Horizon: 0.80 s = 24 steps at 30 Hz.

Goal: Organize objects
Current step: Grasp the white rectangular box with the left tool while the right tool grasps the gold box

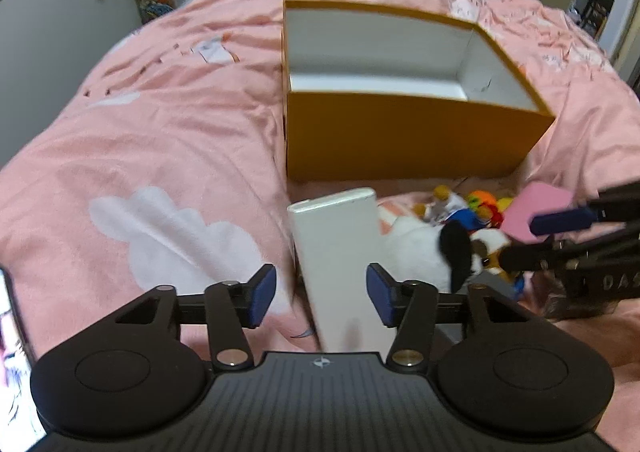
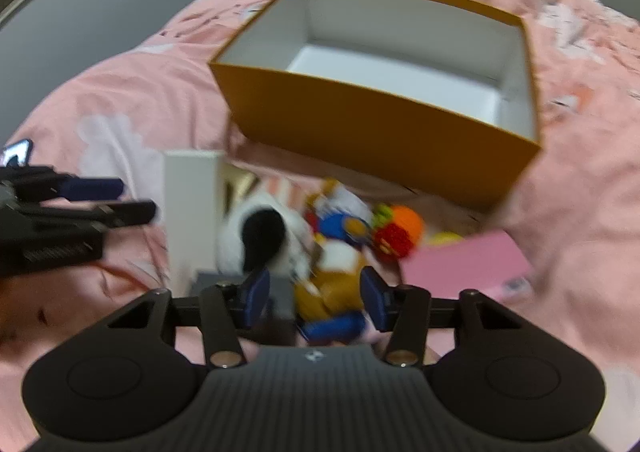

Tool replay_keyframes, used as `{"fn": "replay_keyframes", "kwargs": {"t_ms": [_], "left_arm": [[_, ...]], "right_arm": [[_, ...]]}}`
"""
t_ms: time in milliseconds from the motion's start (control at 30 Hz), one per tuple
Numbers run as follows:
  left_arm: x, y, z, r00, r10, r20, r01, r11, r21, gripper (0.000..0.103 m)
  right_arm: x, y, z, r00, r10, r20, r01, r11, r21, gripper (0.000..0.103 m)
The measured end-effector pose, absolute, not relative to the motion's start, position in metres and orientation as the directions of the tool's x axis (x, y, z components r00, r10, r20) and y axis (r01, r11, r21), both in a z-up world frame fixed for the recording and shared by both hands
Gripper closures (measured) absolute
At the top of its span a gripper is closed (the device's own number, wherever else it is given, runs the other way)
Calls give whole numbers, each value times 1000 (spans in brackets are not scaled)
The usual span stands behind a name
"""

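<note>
Orange box (image 1: 400, 136), white inside, is seen open-topped on the pink bedspread (image 1: 160, 124), toward the far side of the bed. Nothing is visible in it.

Left gripper (image 1: 321, 300): jaws are spread, with the near end of a white flat box (image 1: 340, 252) between the blue pads. The right pad appears to be at its edge; a gap is seen on the left side, so no pinch is confirmed.

Right gripper (image 2: 314, 294): jaws are partly spread over a brown-and-blue plush toy (image 2: 332, 292). Pad contact cannot be told because of blur.

A toy pile is located just in front of the orange box's near wall: white plush with a black ear (image 2: 264, 236), orange ball (image 2: 406, 224), red knitted item (image 2: 394, 242). A pink flat box (image 2: 468, 264) lies just right of the pile. The white flat box is just left of it.
</note>
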State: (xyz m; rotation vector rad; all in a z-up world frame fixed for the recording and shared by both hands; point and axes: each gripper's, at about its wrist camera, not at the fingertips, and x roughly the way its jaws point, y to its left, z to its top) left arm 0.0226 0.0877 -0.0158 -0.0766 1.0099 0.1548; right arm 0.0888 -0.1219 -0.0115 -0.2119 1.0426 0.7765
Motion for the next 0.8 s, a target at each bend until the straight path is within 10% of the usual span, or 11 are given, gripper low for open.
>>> {"fn": "replay_keyframes", "kwargs": {"t_ms": [200,800], "left_arm": [[32,95,-38,483,71,-873,-184,983,-22,36],[57,83,-58,438,65,-897,-246,968,-50,25]], "right_arm": [[105,-85,-22,222,504,-835,-690,686,230,71],[121,-77,-38,190,531,-826,-685,674,276,71]]}}
